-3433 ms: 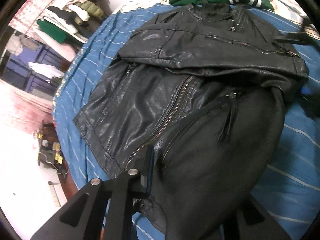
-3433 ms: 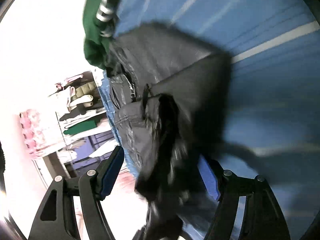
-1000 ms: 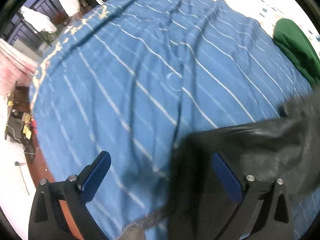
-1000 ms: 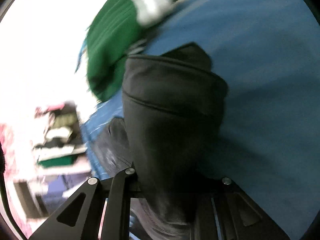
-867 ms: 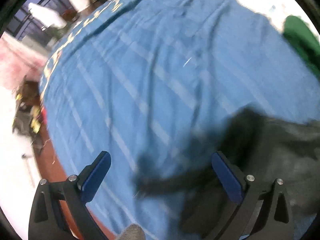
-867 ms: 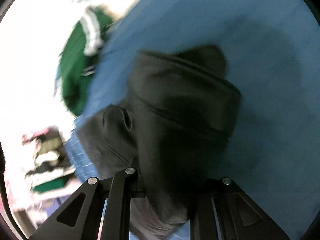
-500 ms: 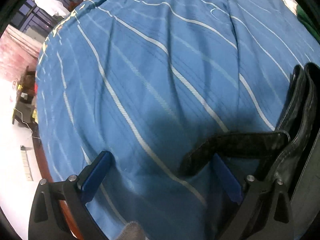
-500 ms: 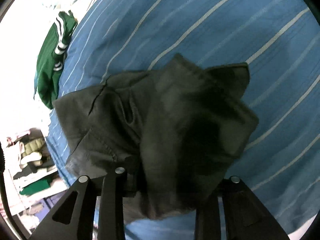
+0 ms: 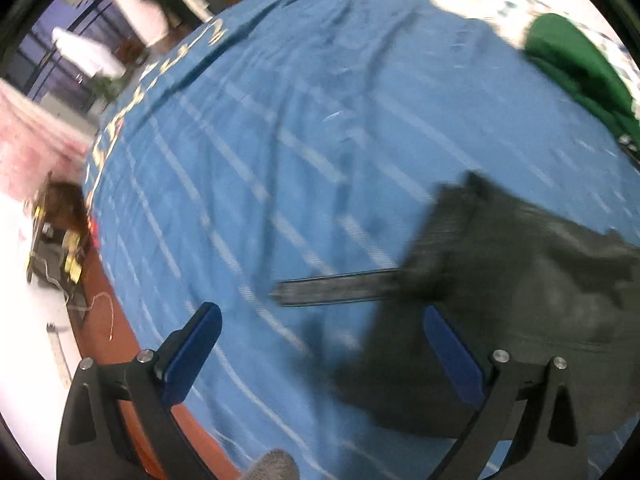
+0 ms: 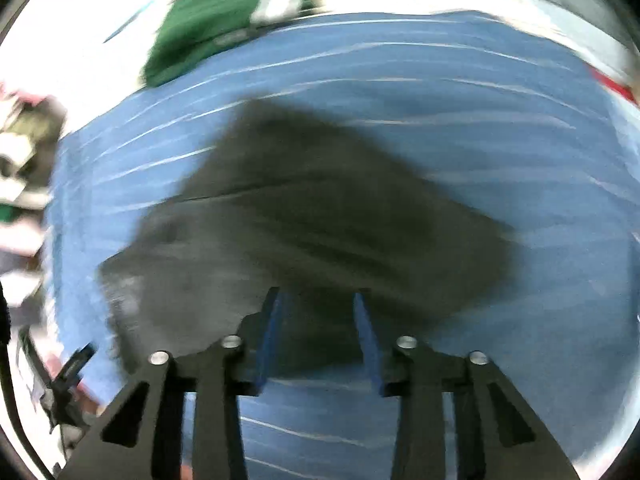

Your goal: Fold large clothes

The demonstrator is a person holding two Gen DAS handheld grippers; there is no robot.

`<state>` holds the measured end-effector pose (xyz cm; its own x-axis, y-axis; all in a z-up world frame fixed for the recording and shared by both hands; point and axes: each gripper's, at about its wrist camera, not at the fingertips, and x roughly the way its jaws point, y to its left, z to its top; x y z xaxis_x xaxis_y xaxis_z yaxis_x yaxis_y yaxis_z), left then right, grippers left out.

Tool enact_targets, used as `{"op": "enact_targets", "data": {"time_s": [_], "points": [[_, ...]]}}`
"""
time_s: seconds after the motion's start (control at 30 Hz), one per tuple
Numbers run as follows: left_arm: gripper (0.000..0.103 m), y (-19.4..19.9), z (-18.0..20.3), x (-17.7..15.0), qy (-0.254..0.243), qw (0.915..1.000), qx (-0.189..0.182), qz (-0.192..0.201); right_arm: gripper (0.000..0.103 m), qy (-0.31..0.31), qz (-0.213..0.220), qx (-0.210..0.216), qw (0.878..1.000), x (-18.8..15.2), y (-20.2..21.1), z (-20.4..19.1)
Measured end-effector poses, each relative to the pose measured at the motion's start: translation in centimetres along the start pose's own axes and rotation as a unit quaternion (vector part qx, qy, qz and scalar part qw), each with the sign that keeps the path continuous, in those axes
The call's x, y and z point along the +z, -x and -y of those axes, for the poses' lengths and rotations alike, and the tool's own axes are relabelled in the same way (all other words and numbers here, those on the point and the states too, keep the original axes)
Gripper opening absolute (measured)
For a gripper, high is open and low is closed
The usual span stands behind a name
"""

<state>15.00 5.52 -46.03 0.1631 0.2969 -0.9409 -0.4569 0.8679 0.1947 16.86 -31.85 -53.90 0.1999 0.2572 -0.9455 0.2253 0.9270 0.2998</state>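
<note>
Black jacket (image 10: 320, 216) lies bunched at twelve o'clock beyond your right gripper (image 10: 318, 336), jaws parted; at three o'clock of your left gripper (image 9: 320, 344), jaws spread wide.

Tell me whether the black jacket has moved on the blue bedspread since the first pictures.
Yes. The black jacket, then spread wide beside the green garment, now lies in a smaller bundle farther from it on the striped bedspread, by the right claw.

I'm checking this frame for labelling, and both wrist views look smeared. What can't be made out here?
- Black jacket, right wrist: blur hides its folds and zips.
- Right gripper: whether its fingers touch the jacket.
- Black jacket, left wrist: cut by the right edge.
- Green garment, left wrist: cut off, type unclear.
</note>
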Motion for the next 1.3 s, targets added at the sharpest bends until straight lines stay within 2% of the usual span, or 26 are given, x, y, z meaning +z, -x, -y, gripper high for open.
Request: {"op": "enact_targets", "data": {"time_s": [0.1, 0.17, 0.23, 0.27, 0.37, 0.47, 0.53, 0.57, 0.63, 0.67, 0.73, 0.8, 0.87, 0.97, 1.07, 1.1, 1.2, 1.3], "points": [[0.103, 0.1, 3.8, 0.4, -0.014, 0.9998, -0.018, 0.001, 0.031, 0.054, -0.018, 0.043, 0.997, 2.8, -4.4, -5.4], [0.103, -0.1, 5.4, 0.5, -0.014, 0.9995, -0.028, -0.005, 0.031, 0.071, -0.047, 0.049, 0.995, 4.9, -8.7, -8.2], [0.103, -0.5, 6.7, 0.9, -0.02, 0.9994, -0.027, -0.01, 0.031, 0.067, -0.072, 0.016, 0.995, 6.3, -12.7, -9.0], [0.103, -0.5, 7.8, 0.9, -0.024, 0.9992, -0.028, -0.013, 0.031, 0.059, -0.077, 0.024, 0.995, 6.9, -14.1, -8.8], [0.103, -0.5, 9.9, 1.1, -0.04, 0.9985, -0.032, -0.017, 0.031, 0.056, -0.086, 0.047, 0.994, 7.5, -13.7, -8.3], [0.103, -0.2, 12.8, 0.8, -0.066, 0.9969, -0.037, -0.019, 0.031, 0.007, -0.084, 0.128, 0.988, 7.4, -11.1, -4.5], [0.103, 0.0, 14.8, 0.4, -0.085, 0.9955, -0.04, -0.013, 0.034, -0.034, -0.058, 0.159, 0.985, 6.7, -8.4, -1.1], [0.103, 0.0, 15.9, 0.0, -0.098, 0.9943, -0.04, -0.01, 0.04, -0.052, -0.031, 0.159, 0.986, 6.0, -6.3, 1.2], [0.103, -0.6, 18.0, -0.9, -0.131, 0.9908, -0.034, -0.003, 0.08, -0.079, 0.021, 0.123, 0.989, 4.3, -3.0, 5.5], [0.103, -1.3, 19.1, -1.4, -0.15, 0.9883, -0.027, -0.003, 0.082, -0.093, 0.038, 0.106, 0.989, 3.3, -1.7, 7.8], [0.103, -2.3, 20.4, -2.1, -0.174, 0.9848, -0.006, -0.001, 0.082, -0.142, 0.045, 0.083, 0.985, 0.8, -0.1, 13.2], [0.103, -3.1, 20.9, -2.3, -0.182, 0.9833, 0.002, 0.007, 0.082, -0.19, 0.041, 0.085, 0.977, -0.9, 0.0, 16.7], [0.103, -3.4, 20.7, -2.4, -0.178, 0.984, -0.005, 0.004, 0.082, -0.251, 0.031, 0.095, 0.963, -2.9, -0.9, 20.6], [0.103, -3.6, 20.1, -2.3, -0.174, 0.9847, -0.017, 0.001, 0.082, -0.288, 0.036, 0.129, 0.948, -4.6, -3.3, 22.5], [0.103, -3.8, 20.1, -2.2, -0.176, 0.9841, -0.023, -0.003, 0.082, -0.281, 0.051, 0.176, 0.942, -4.6, -5.0, 23.1], [0.103, -3.8, 20.1, -2.2, -0.177, 0.9839, -0.024, -0.004, 0.082, -0.274, 0.06, 0.202, 0.938, -4.2, -5.7, 23.0], [0.103, -4.1, 20.2, -1.9, -0.175, 0.9843, -0.026, -0.008, 0.082, -0.269, 0.061, 0.247, 0.929, -3.2, -7.3, 21.4], [0.103, -4.3, 20.0, -1.7, -0.173, 0.9845, -0.029, -0.01, 0.083, -0.253, 0.056, 0.264, 0.929, -1.9, -8.6, 20.3]]}}
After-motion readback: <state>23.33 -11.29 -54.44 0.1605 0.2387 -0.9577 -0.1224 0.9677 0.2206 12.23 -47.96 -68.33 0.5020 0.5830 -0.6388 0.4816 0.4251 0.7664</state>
